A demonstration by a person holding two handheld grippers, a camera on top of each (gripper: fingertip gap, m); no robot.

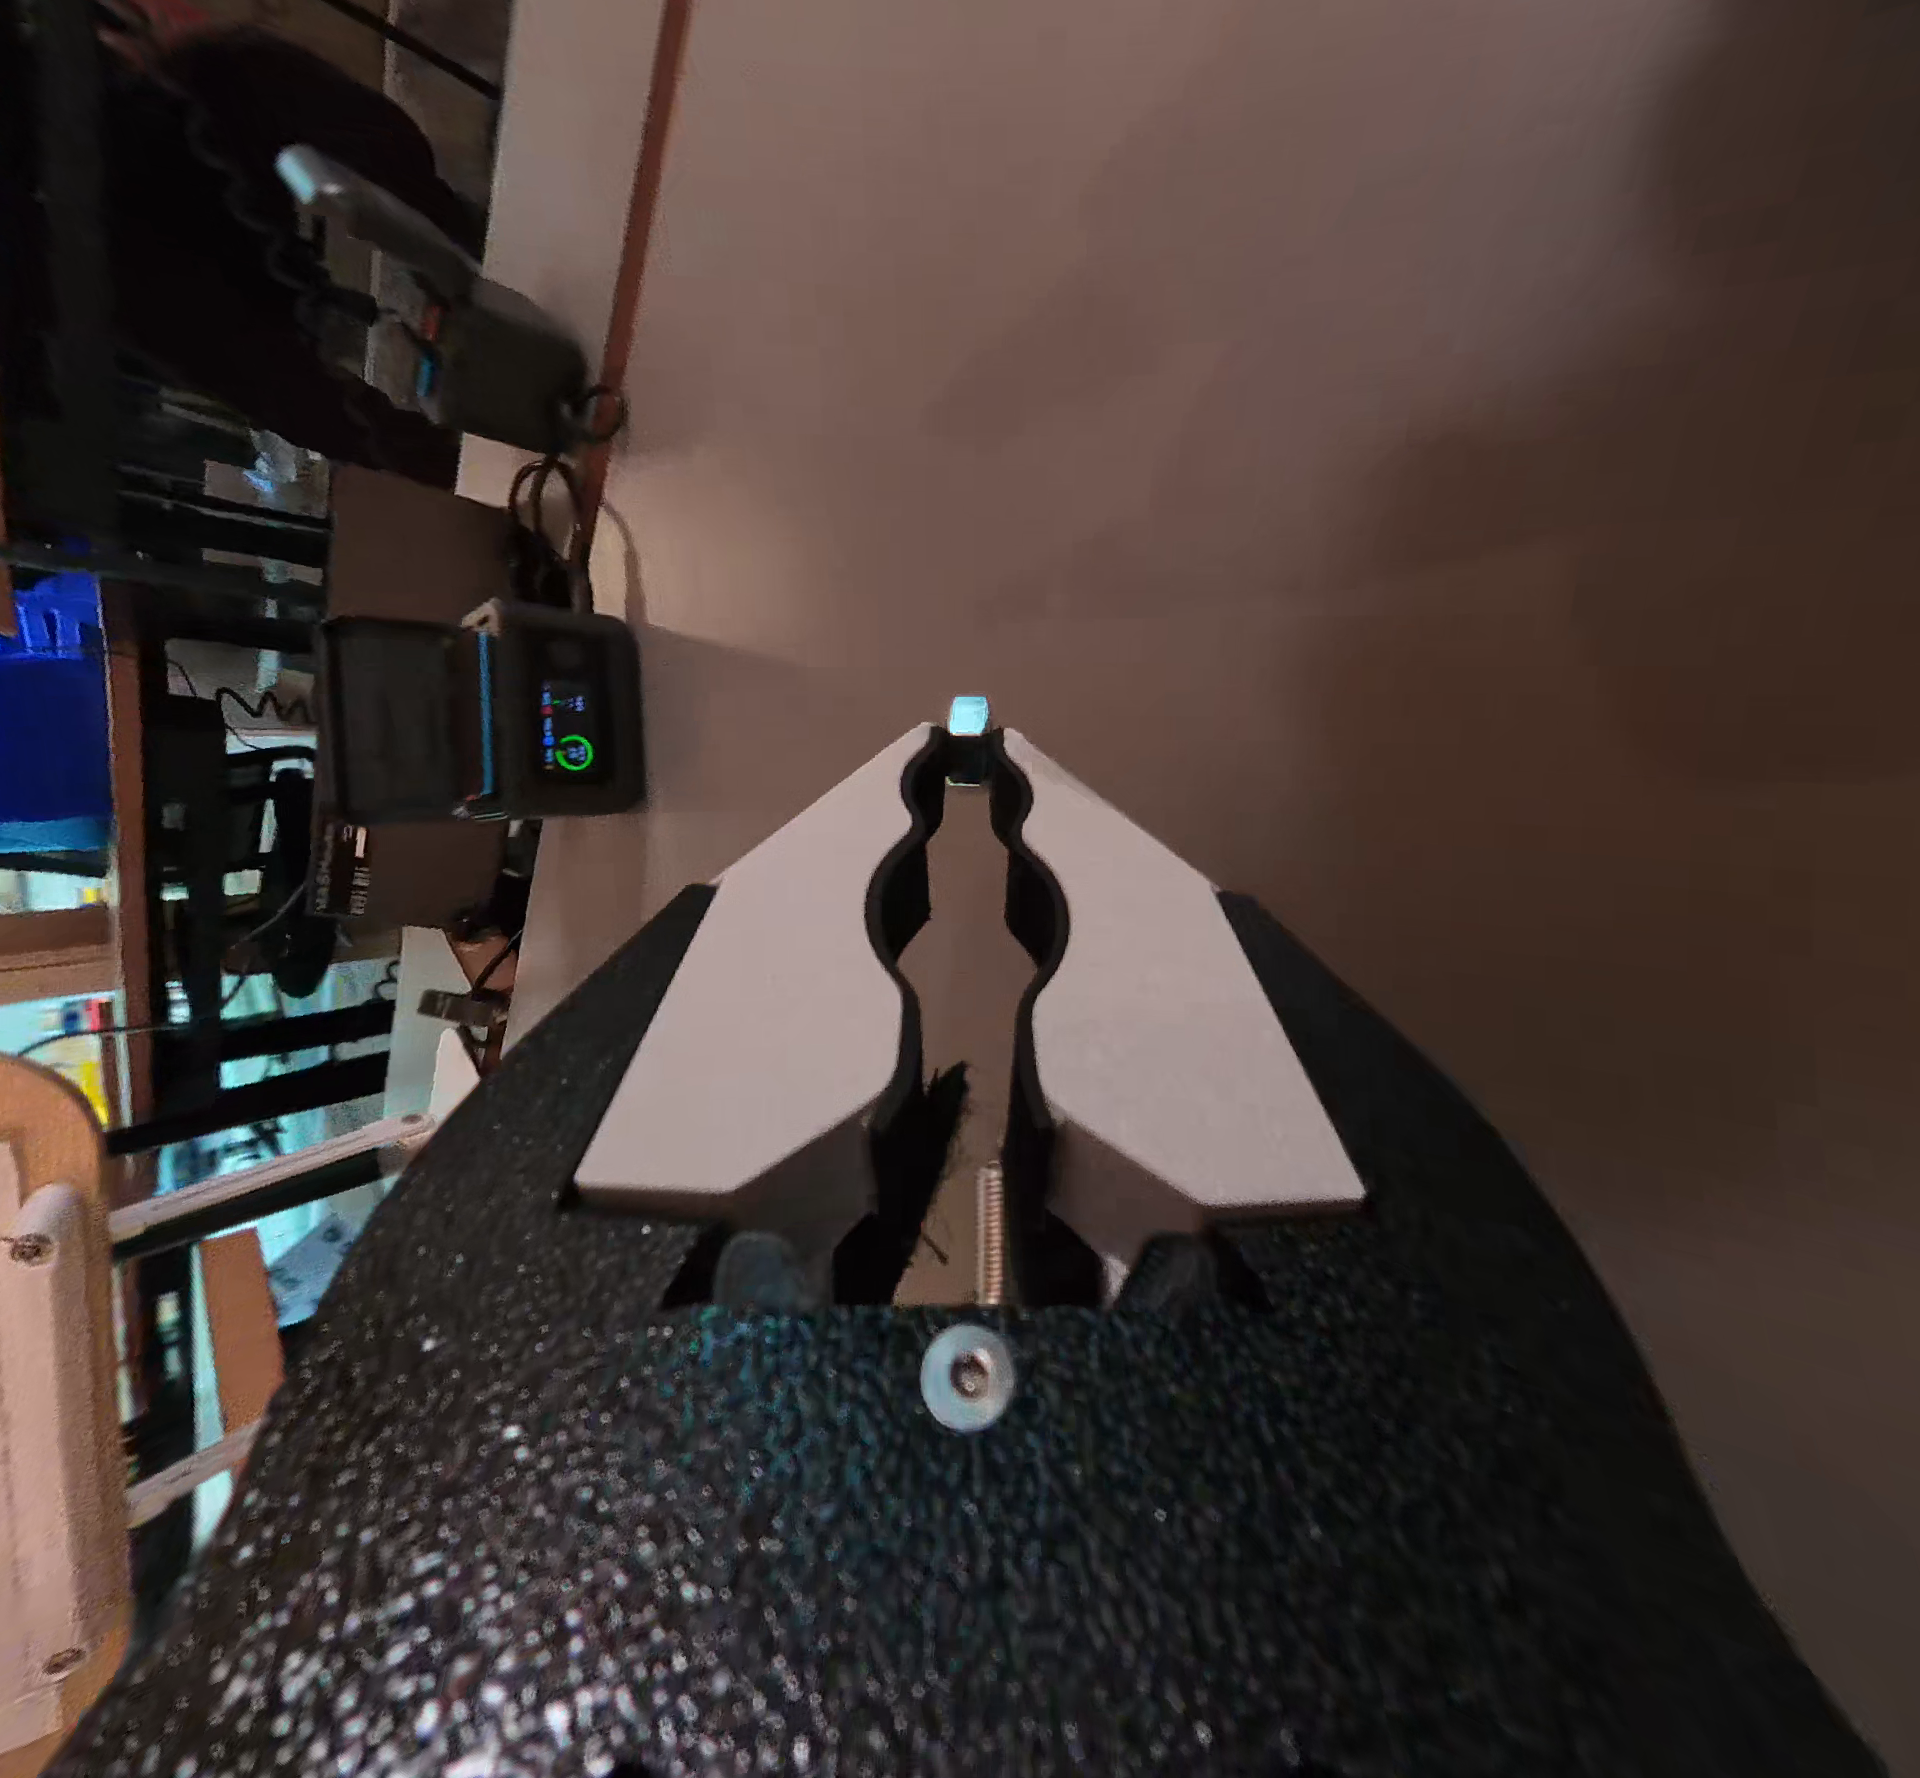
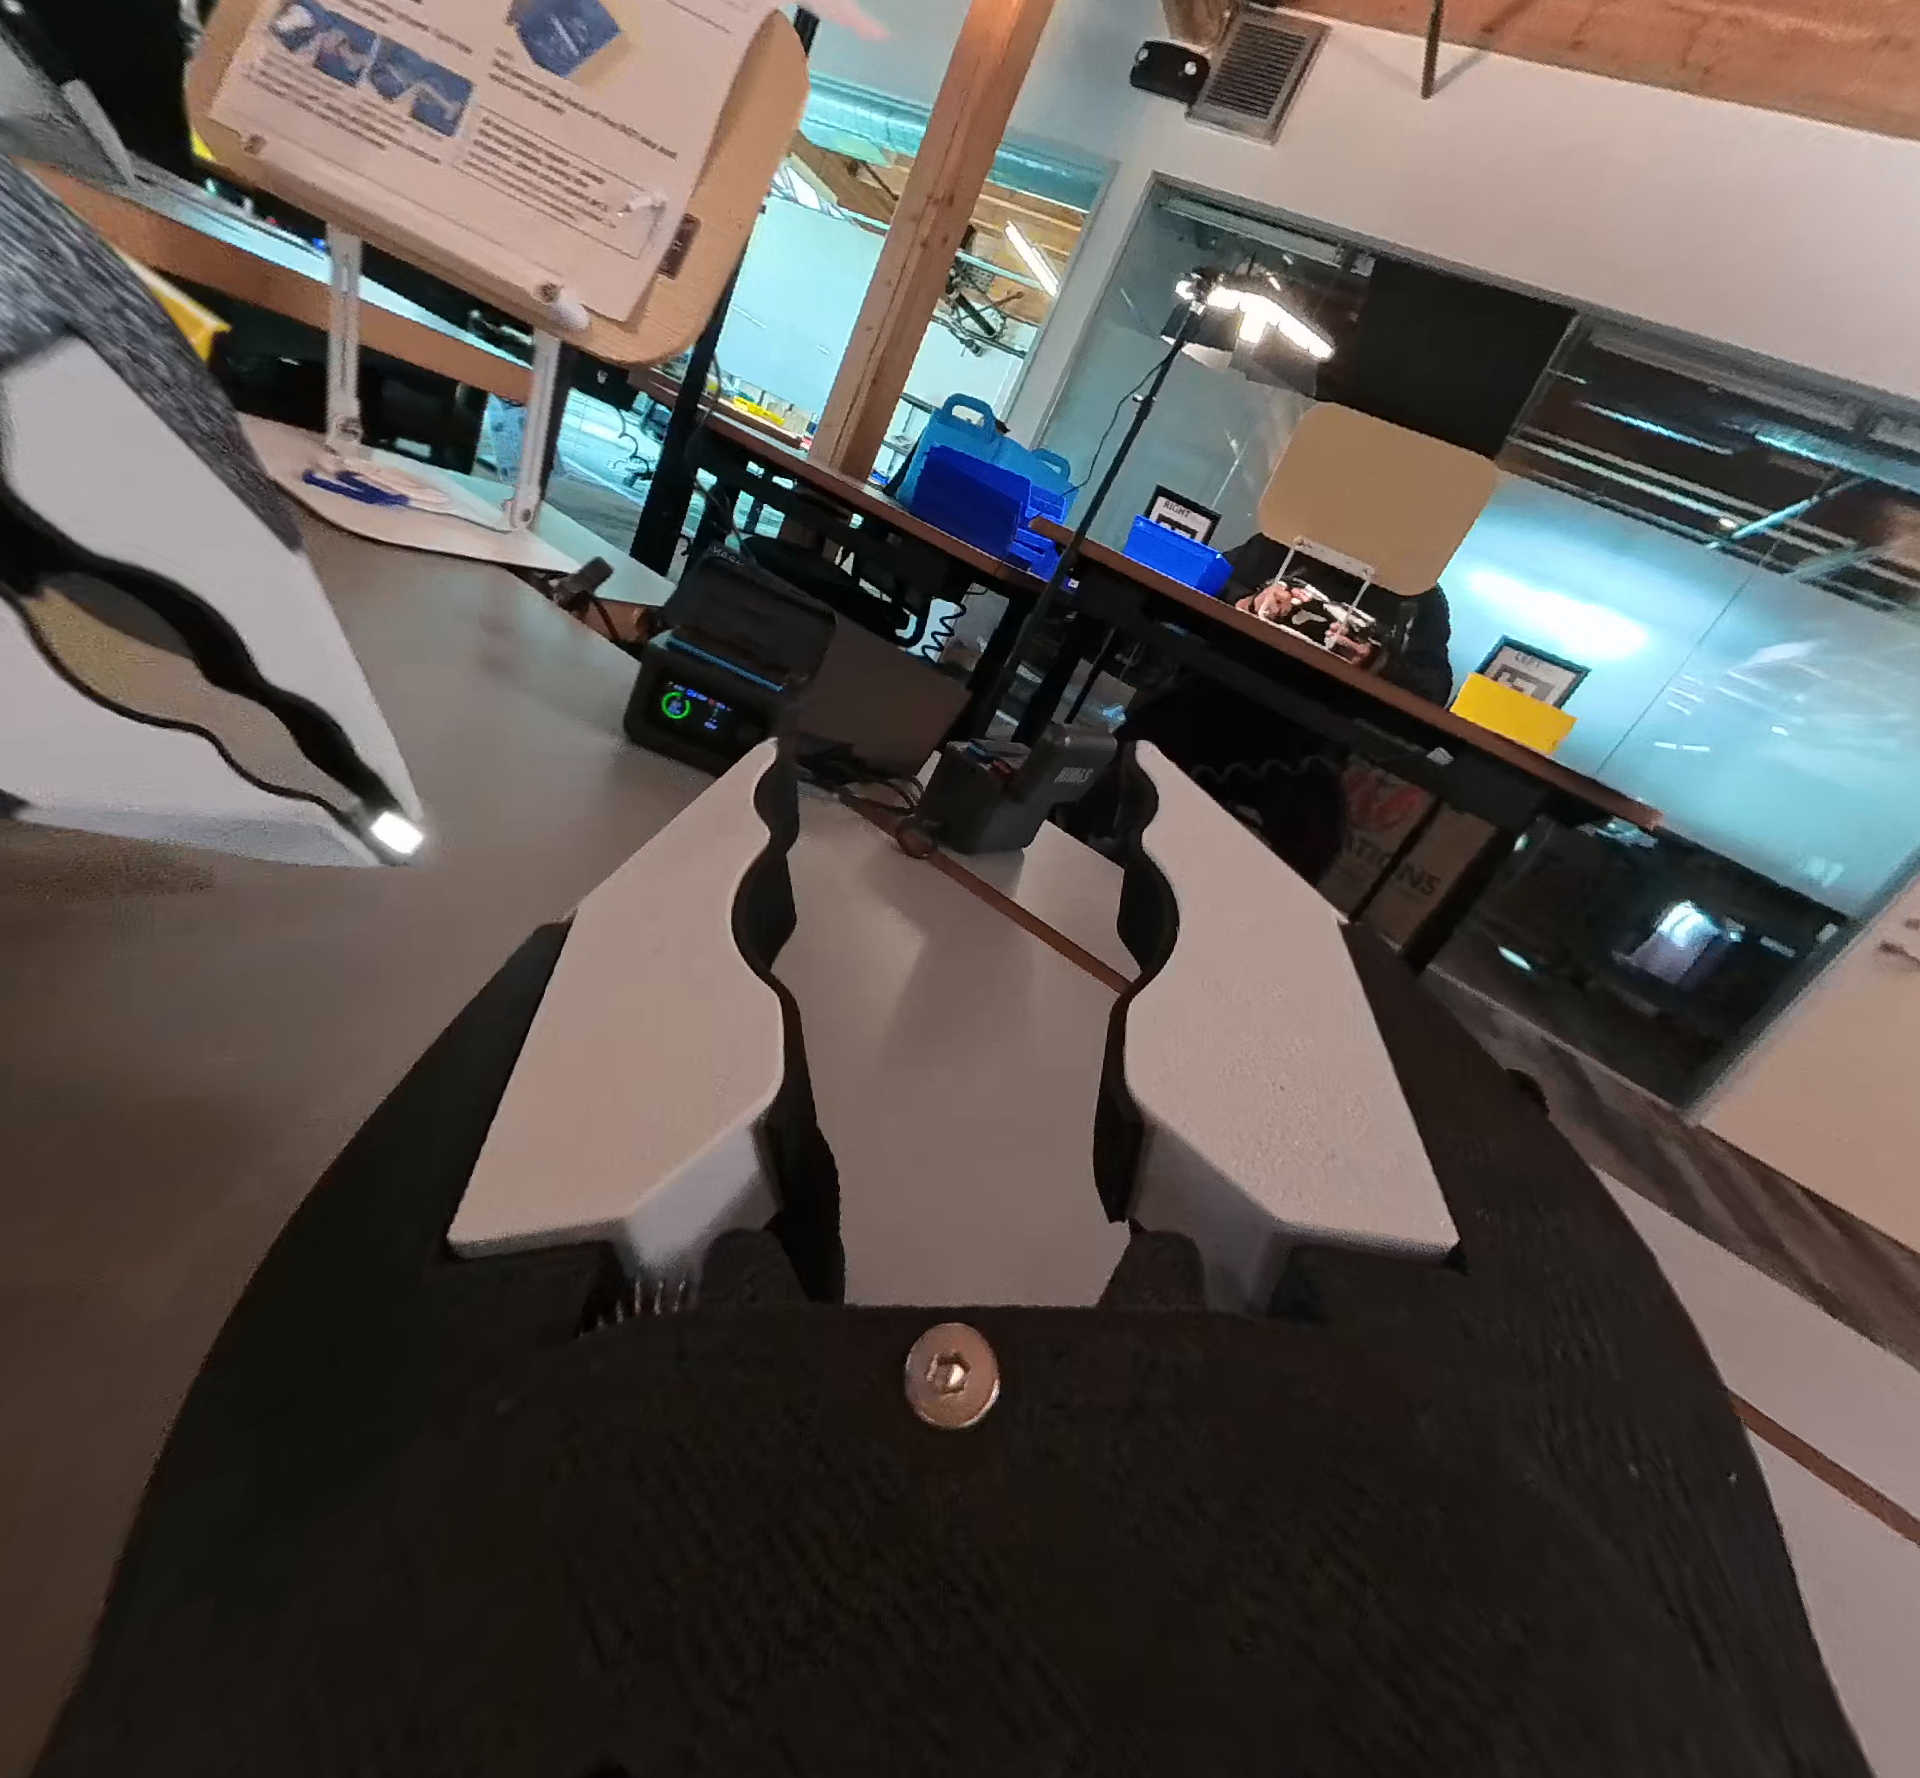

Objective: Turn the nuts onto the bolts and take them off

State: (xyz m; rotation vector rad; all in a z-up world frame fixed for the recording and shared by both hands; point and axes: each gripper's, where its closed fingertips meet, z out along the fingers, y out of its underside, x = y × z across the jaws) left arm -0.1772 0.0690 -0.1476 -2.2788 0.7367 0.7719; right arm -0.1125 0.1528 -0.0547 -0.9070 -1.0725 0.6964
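My left gripper is shut on a small shiny metal nut, pinched at the very fingertips and held above the pale table. The view is rolled sideways. In the right wrist view the left gripper enters from the left with the nut glinting at its tip. My right gripper is open and empty, its fingers wide apart, to the right of the left gripper's tip. No bolt shows in either view.
A black power unit with a lit screen and a dark charger block stand at the table's far edge, with cables. An instruction board on a white stand stands at the back left. A person sits at a far table.
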